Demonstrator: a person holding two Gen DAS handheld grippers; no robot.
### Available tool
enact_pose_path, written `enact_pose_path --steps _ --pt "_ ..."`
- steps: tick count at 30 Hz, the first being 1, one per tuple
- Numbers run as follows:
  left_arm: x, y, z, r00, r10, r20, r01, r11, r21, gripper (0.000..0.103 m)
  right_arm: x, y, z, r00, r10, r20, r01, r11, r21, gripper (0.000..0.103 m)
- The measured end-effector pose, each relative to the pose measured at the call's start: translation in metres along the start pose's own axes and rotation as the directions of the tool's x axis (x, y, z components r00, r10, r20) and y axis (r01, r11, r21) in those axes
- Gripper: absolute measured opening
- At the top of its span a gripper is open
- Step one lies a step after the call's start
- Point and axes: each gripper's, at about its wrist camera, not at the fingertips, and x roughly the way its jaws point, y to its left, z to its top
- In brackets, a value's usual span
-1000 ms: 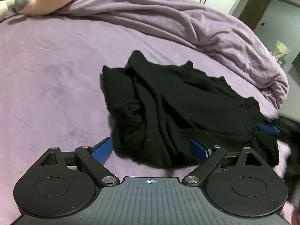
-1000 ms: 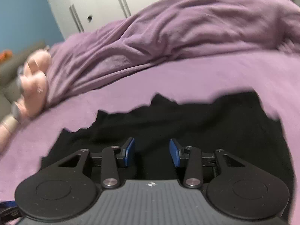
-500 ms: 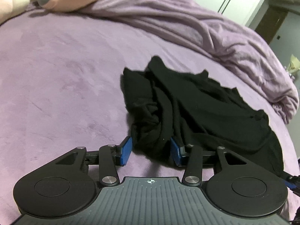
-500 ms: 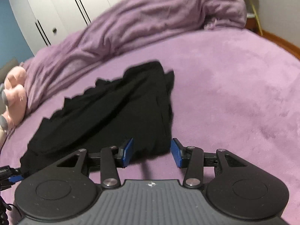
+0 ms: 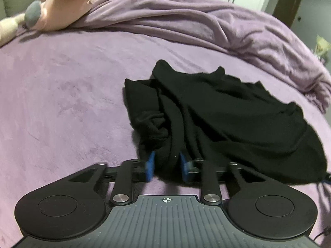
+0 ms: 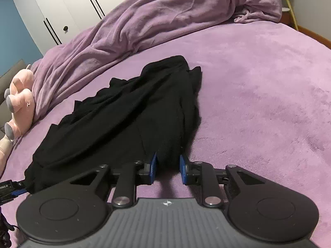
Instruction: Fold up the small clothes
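Fingers (image 5: 150,166) of both your grippers just closed onto the black garment's (image 5: 227,111) near edge, left gripper (image 5: 166,166) and right gripper (image 6: 167,168) at opposite ends, its length running between them.

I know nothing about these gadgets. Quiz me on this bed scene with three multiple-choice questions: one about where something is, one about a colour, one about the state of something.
1. Where does the pink plush toy lie?
A. against the bunched purple blanket, beyond the garment
B. on top of the garment
C. between the jaws

2. What colour is the garment?
A. white
B. black
C. red

3. How does the garment lie?
A. neatly folded in a square
B. hanging in the air
C. rumpled on the bed

Answers:
1 A: the toy sits far off, touching the blanket.
2 B: the cloth is black throughout.
3 C: it lies creased on the bed, its near edge between the blue pads of the left gripper and right gripper, whose jaws have just been closing.
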Motion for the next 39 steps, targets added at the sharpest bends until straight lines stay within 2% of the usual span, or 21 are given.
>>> enact_pose_path --steps 3,6,8,9,10,11,12,13,15,17,20,22,25,27,29,31,33,35,39 --pt "-0.001 0.003 0.003 1.000 0.002 0.004 -0.002 1.000 0.004 0.016 0.004 0.004 0.003 1.000 -0.014 -0.005 0.014 1.000 -0.008 0.017" --pt "-0.011 0.014 0.009 0.999 0.006 0.042 -0.004 0.999 -0.049 0.014 -0.003 0.010 0.010 0.999 -0.015 0.029 0.016 0.999 -0.039 0.014" --pt "-0.016 0.028 0.009 0.998 0.005 0.059 0.002 0.993 -0.115 0.013 -0.017 -0.004 0.017 0.995 0.048 0.087 -0.055 0.995 0.078 0.014" --pt "-0.014 0.035 0.008 0.999 0.007 0.050 0.001 0.989 -0.145 0.012 -0.018 -0.014 0.018 0.995 0.050 0.084 -0.061 0.990 0.127 0.013" --pt "-0.011 0.042 0.005 0.999 0.020 0.031 -0.015 0.984 -0.176 0.010 -0.014 -0.021 0.018 0.998 0.015 0.062 -0.023 0.991 0.129 0.012" --pt "-0.007 0.048 0.002 0.999 0.045 0.013 -0.041 0.978 -0.204 0.002 -0.008 -0.024 0.016 0.999 -0.026 0.034 0.022 0.993 0.112 0.009" --pt "-0.004 0.054 -0.001 0.996 0.094 -0.007 -0.093 0.971 -0.219 0.002 -0.002 -0.027 0.013 0.999 -0.044 0.011 0.043 0.995 0.093 0.008" --pt "-0.002 0.062 -0.004 0.994 0.106 -0.020 -0.108 0.966 -0.234 0.002 0.001 -0.029 0.010 0.999 -0.052 0.010 0.051 0.996 0.071 0.008" --pt "-0.005 0.072 -0.007 0.998 0.061 -0.028 -0.067 0.959 -0.274 0.002 0.000 -0.026 0.012 0.998 -0.054 0.015 0.054 0.997 0.050 0.008" --pt "-0.014 0.072 -0.007 0.999 0.042 -0.031 -0.049 0.963 -0.265 0.003 0.001 -0.020 0.016 0.998 -0.060 -0.005 0.060 0.998 0.014 0.008" --pt "-0.028 0.054 -0.002 1.000 0.003 0.020 0.000 0.985 -0.174 0.017 -0.006 -0.013 0.020 0.996 -0.087 0.015 0.087 0.996 0.007 0.011" --pt "-0.038 0.037 0.004 0.997 -0.020 0.079 0.029 0.994 -0.106 0.040 -0.012 -0.006 0.022 0.993 -0.103 0.050 0.103 0.995 -0.004 0.014" --pt "-0.037 0.012 0.010 0.990 -0.058 0.132 0.057 0.998 0.012 0.052 -0.020 0.013 0.022 0.988 -0.114 0.108 0.120 0.992 -0.047 0.014" --pt "-0.021 -0.002 0.010 0.994 -0.016 0.105 0.006 0.996 0.088 0.052 -0.022 0.026 0.022 0.988 -0.077 0.132 0.088 0.993 -0.084 0.015" --pt "-0.001 -0.005 0.008 0.998 0.012 0.054 -0.018 0.994 0.106 0.044 -0.017 0.035 0.023 0.994 -0.025 0.107 0.035 0.995 -0.090 0.015" --pt "0.011 -0.002 0.006 0.999 0.010 0.032 -0.013 0.996 0.089 0.020 -0.008 0.045 0.022 0.997 0.032 0.068 -0.026 0.995 -0.097 0.015" --pt "0.011 0.007 0.005 0.999 0.004 0.040 -0.007 0.999 0.052 0.015 0.001 0.057 0.016 0.998 0.047 0.047 -0.040 0.989 -0.141 0.015" --pt "0.004 0.020 0.004 0.998 -0.005 0.064 0.007 0.999 -0.031 0.013 0.014 0.066 0.011 0.999 0.025 0.020 -0.021 0.983 -0.180 0.015" --pt "0.000 0.040 0.003 0.998 -0.019 0.067 0.029 0.988 -0.150 0.012 0.034 0.050 0.003 1.000 -0.025 -0.013 0.023 0.990 -0.138 0.014"
